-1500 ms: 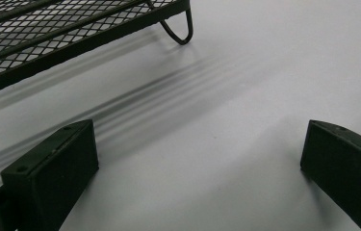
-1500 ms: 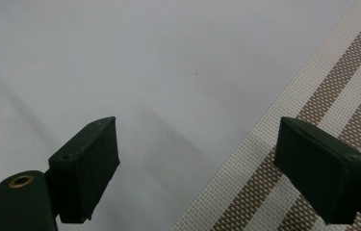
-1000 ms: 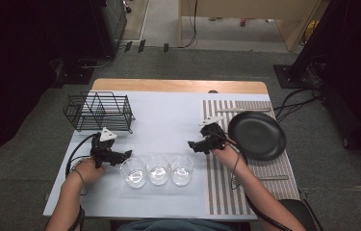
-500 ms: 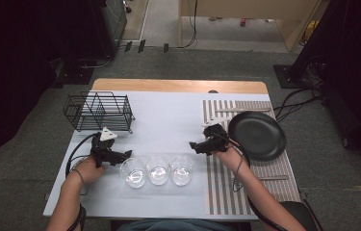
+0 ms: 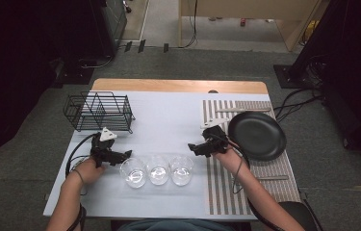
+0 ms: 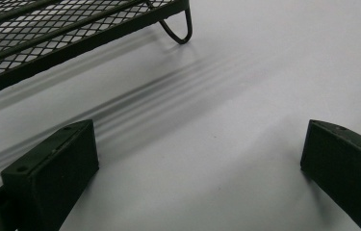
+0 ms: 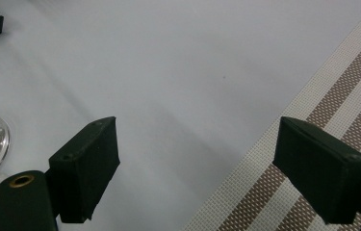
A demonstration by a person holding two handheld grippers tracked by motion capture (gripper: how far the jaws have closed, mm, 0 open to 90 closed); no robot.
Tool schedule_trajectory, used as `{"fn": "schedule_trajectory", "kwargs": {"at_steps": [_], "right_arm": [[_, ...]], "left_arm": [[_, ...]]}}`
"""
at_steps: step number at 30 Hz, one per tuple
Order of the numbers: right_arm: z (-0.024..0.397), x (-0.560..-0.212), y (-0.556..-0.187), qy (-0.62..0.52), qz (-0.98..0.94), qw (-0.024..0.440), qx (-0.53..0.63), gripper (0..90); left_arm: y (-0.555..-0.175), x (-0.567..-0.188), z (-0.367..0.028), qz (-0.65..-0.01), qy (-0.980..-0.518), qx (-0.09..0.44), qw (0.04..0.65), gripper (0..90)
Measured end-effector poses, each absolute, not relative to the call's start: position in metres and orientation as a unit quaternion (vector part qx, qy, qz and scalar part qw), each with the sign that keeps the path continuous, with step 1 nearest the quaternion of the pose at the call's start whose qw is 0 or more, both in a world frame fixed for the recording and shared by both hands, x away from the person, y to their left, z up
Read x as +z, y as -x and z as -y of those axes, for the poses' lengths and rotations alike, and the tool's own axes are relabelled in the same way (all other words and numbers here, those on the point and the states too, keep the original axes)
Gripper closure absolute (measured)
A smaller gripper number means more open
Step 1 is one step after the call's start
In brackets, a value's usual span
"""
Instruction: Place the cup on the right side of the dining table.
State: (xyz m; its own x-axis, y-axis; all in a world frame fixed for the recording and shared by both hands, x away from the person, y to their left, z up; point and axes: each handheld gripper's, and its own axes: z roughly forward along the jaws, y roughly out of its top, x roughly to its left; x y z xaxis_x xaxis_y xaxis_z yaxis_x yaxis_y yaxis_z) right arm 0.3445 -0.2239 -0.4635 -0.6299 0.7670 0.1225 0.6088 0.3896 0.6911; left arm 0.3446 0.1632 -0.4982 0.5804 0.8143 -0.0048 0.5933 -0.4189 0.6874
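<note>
Parted fingers (image 7: 86, 168) over striped placemat (image 7: 341, 96)

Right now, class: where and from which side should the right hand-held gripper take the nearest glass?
Grip the rim wall of the right glass, one jaw inside, one outside, coming from above on its right side. It stands upright, mouth up, close against the middle glass, so the right side is probably freest.

Both forearms come in from the near edge, each hand holding a gripper low over the counter (image 5: 168, 110). The left gripper (image 5: 126, 155) points toward the right one, its jaws spread wide with nothing between them. The right gripper (image 5: 192, 147) points toward the left one, jaws likewise apart and empty. Cables trail back from both along the forearms.
</note>
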Motion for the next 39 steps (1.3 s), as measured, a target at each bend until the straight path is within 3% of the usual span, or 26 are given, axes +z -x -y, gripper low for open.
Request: {"fn": "schedule_trajectory", "kwargs": {"at_steps": [39], "right_arm": [[0.222, -0.444, -0.332, -0.401, -0.820, 0.105, 0.394, 15.8]], "left_arm": [[-0.345, -0.498, -0.163, -0.427, -0.826, 0.167, 0.329, 0.0]]}}
